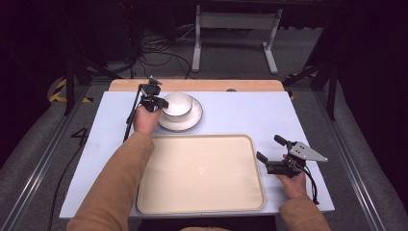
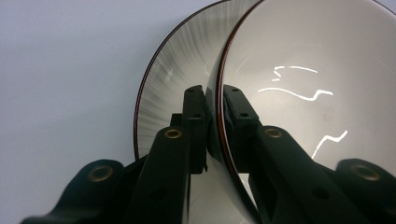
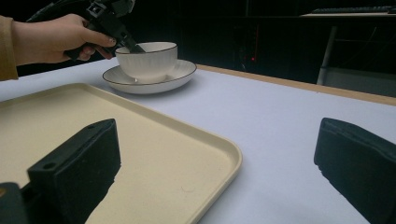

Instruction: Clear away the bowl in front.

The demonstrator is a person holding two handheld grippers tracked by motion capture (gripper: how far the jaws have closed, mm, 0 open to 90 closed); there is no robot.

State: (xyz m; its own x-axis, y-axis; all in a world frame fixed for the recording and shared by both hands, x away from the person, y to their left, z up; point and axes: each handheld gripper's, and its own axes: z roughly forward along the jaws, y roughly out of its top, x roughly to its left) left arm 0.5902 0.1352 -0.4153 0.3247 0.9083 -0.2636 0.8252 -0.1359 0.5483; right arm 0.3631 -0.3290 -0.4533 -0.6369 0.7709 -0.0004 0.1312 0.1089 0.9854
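Pinching the bowl point(image 1: 177, 103) rim between its jaws, the left gripper point(image 1: 159, 102) grips it on the saucer point(image 1: 192, 120); right gripper point(image 1: 272, 155) gapes.

– Where's the bowl point(image 1: 177, 103)?
– Upright on the saucer point(image 1: 188, 120), white with a dark rim, beyond the tray's point(image 1: 202, 168) far left corner.
– Free?
– No, the left gripper point(image 2: 214, 100) pinches its rim.
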